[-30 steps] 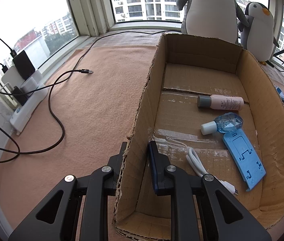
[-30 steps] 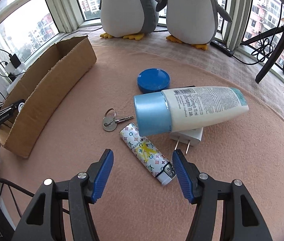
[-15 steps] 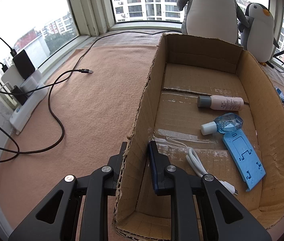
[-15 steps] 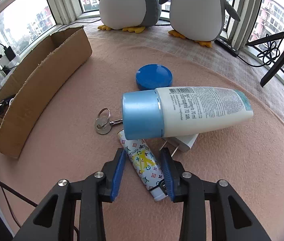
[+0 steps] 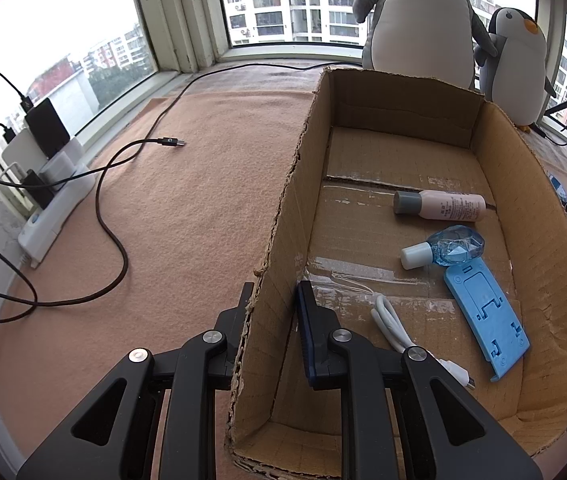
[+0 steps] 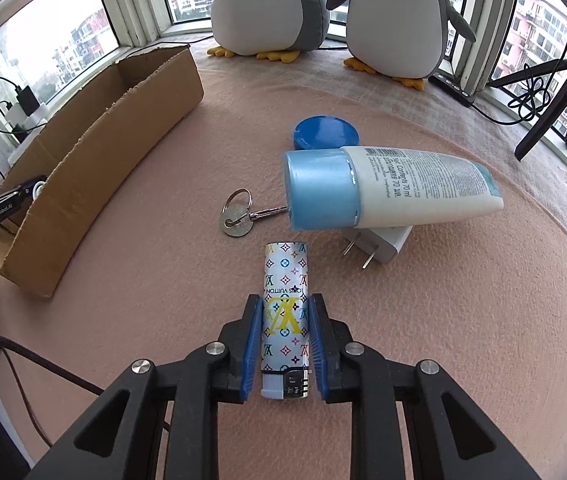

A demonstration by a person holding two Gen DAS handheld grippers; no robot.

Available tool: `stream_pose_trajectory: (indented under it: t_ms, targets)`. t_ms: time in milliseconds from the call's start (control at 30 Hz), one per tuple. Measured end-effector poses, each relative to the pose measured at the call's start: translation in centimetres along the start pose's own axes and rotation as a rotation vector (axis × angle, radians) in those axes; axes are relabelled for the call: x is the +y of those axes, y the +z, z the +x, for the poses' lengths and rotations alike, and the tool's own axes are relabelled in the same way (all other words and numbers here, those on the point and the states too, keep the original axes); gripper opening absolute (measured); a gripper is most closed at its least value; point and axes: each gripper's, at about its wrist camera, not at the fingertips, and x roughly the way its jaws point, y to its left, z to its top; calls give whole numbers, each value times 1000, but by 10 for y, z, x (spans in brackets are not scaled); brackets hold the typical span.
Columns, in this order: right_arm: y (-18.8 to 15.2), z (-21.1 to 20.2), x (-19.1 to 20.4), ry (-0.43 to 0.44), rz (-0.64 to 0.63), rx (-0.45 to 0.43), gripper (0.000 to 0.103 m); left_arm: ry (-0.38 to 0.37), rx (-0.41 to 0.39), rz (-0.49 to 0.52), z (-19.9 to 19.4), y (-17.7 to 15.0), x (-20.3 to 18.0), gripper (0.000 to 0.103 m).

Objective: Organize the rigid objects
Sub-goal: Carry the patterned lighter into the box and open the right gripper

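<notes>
My right gripper (image 6: pixel 285 308) is shut on a patterned lighter (image 6: pixel 285 292) and holds it along the fingers, above the pink felt. Beyond it lie a key on a ring (image 6: pixel 237 216), a white tube with a blue cap (image 6: pixel 387 188), a white plug adapter (image 6: pixel 379 242) and a blue round lid (image 6: pixel 325 133). My left gripper (image 5: pixel 273 300) is shut on the left wall of the cardboard box (image 5: pixel 283 224). Inside the box lie a pink bottle (image 5: pixel 441 207), a small blue bottle (image 5: pixel 445 247), a blue phone stand (image 5: pixel 485 316) and a white cable (image 5: pixel 393 326).
Two plush penguins (image 6: pixel 267 4) stand at the back by the windows. A black tripod (image 6: pixel 543 108) stands at the right. A black cable (image 5: pixel 115 208) and a power strip with chargers (image 5: pixel 47 184) lie left of the box. The box also shows in the right wrist view (image 6: pixel 95 160).
My right gripper closed on the lighter, lifted it and turned it in line with the fingers. The left gripper and the box have not moved.
</notes>
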Motion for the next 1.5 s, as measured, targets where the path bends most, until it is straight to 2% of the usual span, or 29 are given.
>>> stream_pose_trajectory:
  t_ms: [267, 667, 1067, 1500]
  targets:
    - [12, -30, 25, 32, -12, -72, 21, 0, 1, 1, 0, 0, 0, 17]
    - [69, -59, 97, 111, -116, -176, 21, -1, 0, -2, 1, 1, -3, 17]
    - [121, -23, 144, 122, -132, -186, 21, -6, -1, -9, 1, 2, -5, 17]
    - [133, 6, 166, 117, -132, -167, 21, -6, -1, -11, 1, 2, -4, 17]
